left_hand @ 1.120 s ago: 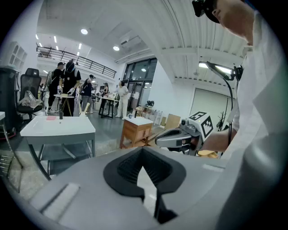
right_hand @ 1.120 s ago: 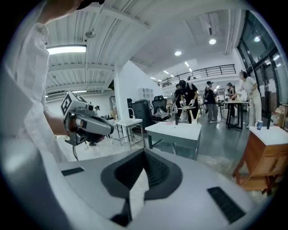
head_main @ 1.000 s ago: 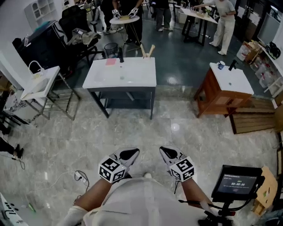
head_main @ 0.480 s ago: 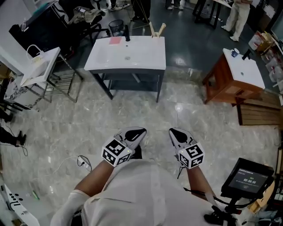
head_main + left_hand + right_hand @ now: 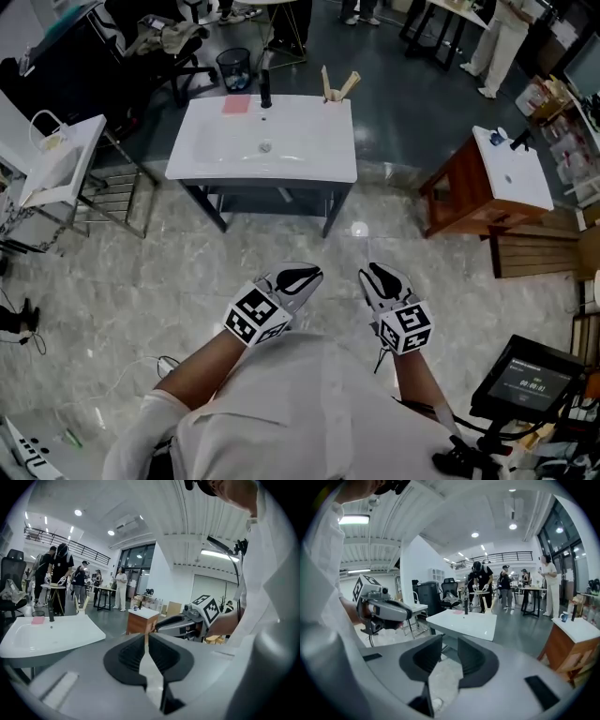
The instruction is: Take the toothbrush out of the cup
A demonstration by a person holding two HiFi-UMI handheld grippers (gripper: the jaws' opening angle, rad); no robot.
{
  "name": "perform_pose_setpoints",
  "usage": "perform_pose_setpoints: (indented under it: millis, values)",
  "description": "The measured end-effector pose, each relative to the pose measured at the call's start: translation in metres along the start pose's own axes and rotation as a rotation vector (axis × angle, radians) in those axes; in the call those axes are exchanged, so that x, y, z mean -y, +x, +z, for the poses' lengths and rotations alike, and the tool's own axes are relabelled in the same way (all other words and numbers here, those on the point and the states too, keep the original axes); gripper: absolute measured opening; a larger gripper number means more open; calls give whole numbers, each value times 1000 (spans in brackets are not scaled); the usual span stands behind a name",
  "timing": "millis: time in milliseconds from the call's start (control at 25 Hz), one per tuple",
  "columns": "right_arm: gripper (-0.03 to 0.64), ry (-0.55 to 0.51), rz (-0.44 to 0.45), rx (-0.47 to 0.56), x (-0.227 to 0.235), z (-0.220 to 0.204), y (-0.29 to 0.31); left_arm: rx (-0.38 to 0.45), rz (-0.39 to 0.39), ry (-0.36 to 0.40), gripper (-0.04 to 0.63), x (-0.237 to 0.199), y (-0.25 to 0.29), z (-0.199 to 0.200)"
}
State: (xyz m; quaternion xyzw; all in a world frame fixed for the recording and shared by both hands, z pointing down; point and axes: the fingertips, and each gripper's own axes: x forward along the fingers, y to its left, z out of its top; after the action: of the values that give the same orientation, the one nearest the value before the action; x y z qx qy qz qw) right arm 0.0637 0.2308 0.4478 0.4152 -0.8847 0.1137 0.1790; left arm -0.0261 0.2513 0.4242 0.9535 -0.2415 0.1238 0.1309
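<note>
The cup (image 5: 332,97) stands at the back right corner of the white sink table (image 5: 281,155), with pale toothbrush handles (image 5: 347,84) sticking out of it. Both grippers are held out in front of the person's body, well short of the table. My left gripper (image 5: 302,278) is shut and holds nothing. The jaws of my right gripper (image 5: 378,277) are opening, with only floor showing between them. In the left gripper view the left gripper (image 5: 146,637) points past the table (image 5: 47,637), with the cup (image 5: 78,609) small and far. In the right gripper view the right gripper (image 5: 450,641) faces the table (image 5: 464,623).
A black faucet (image 5: 265,89) and a pink item (image 5: 235,105) sit at the table's back edge. A wooden cabinet with a white top (image 5: 487,183) stands right, a small sink on a rack (image 5: 56,159) left. A screen on a stand (image 5: 530,380) is near right. People stand behind.
The person has walked forward over the marble floor, so the sink table is nearer and larger. Both grippers have come forward with the body.
</note>
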Motion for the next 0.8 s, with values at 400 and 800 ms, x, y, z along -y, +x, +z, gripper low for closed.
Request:
perform_pose_setpoints:
  millis: [400, 800]
  values:
    - [91, 13, -6, -31, 22, 34, 87, 26, 32, -65, 9, -99, -12, 7]
    - [92, 22, 35, -8, 95, 64, 166, 36, 134, -119, 9, -182, 19, 24]
